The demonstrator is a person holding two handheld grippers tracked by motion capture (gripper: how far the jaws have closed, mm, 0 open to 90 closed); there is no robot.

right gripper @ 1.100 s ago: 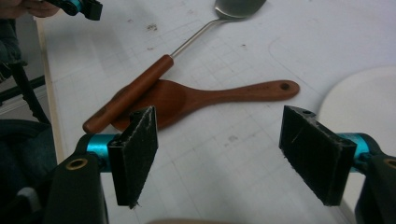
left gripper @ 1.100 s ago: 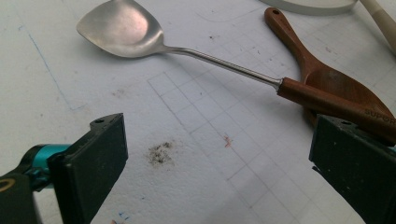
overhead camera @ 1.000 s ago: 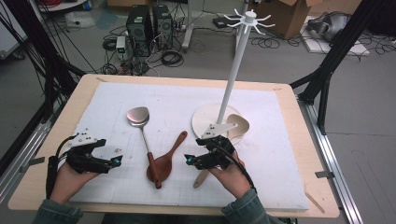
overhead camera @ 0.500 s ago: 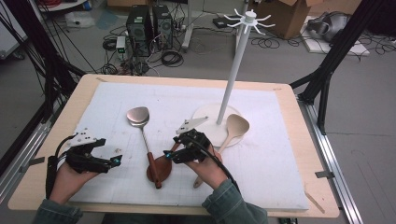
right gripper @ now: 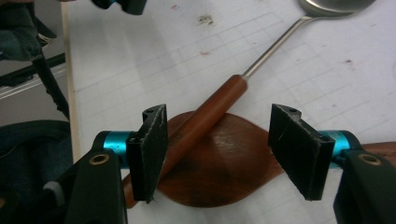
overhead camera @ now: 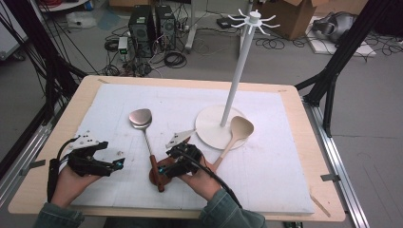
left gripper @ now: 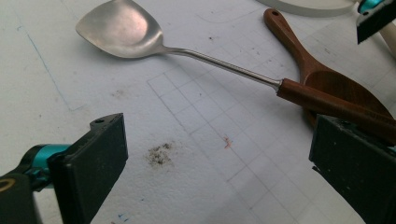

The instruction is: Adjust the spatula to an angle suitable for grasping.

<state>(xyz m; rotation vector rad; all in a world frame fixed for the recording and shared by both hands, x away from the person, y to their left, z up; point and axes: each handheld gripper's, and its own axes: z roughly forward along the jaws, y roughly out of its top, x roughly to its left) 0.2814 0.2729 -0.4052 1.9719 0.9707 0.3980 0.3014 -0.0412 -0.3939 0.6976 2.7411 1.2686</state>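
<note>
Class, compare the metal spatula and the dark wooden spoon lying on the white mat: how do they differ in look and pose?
The metal spatula has a shiny steel blade and thin shaft with a brown handle; the dark wooden spoon is one piece of brown wood. The spatula's handle lies across the spoon's bowl, so the spoon is underneath. Both lie flat on the mat.

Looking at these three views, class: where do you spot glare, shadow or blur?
High view: even light, soft focus. Left gripper view: dull sheen on the metal spatula, its near jaws blurred. Right gripper view: sharp, a highlight along the spatula's wooden handle, crossing the dark wooden spoon.
</note>
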